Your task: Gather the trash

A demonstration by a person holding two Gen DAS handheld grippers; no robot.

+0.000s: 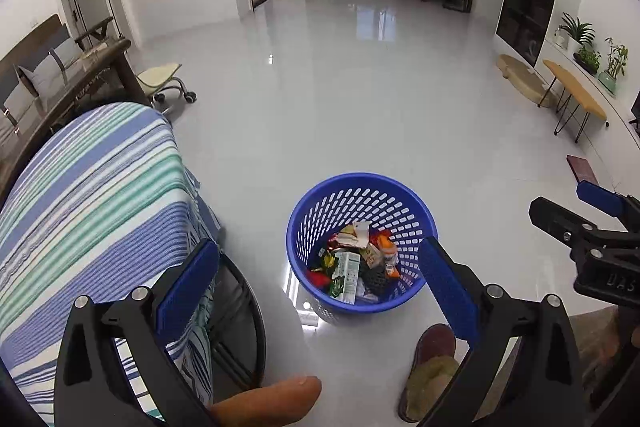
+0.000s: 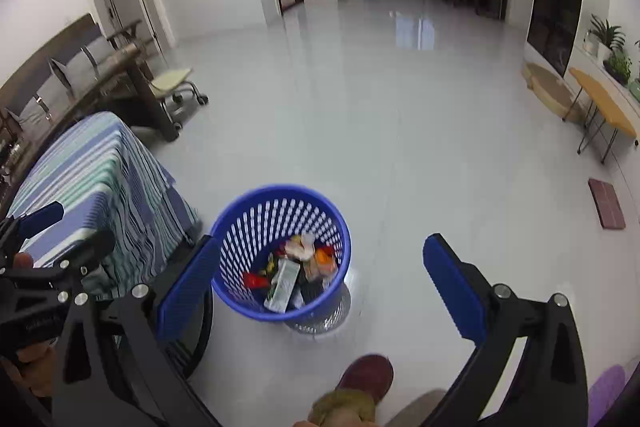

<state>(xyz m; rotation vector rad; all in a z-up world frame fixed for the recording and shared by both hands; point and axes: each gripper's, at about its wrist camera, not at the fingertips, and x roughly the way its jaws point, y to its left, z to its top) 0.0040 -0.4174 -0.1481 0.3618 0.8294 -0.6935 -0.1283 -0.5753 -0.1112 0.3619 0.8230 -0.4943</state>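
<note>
Right under your lens, your left gripper (image 1: 320,283) has its blue pads spread wide with nothing between them, and your thumb (image 1: 272,403) pokes in along the bottom edge. Past the fingers sits the blue basket (image 1: 304,211) on the glossy pale floor (image 1: 360,99), already loaded with trash (image 1: 354,263): crumpled wrappers, a green-and-white carton, bits of red and orange packaging, all lying down in the bottom. Just left of the basket is the table draped in a blue, green and white striped cloth (image 1: 88,195), close beside it but not touching as far as you can see. Your slippered foot (image 1: 432,367) is planted near the basket's front. From the other side, your right gripper (image 2: 320,283) is released too, pads well apart and empty, hovering above and just in front of the same basket (image 2: 240,227), the carton (image 2: 284,285) leaning inside it. A dark red mat (image 2: 606,203) lies off to the right, well apart, near a yellow-topped side table (image 2: 604,107).
</note>
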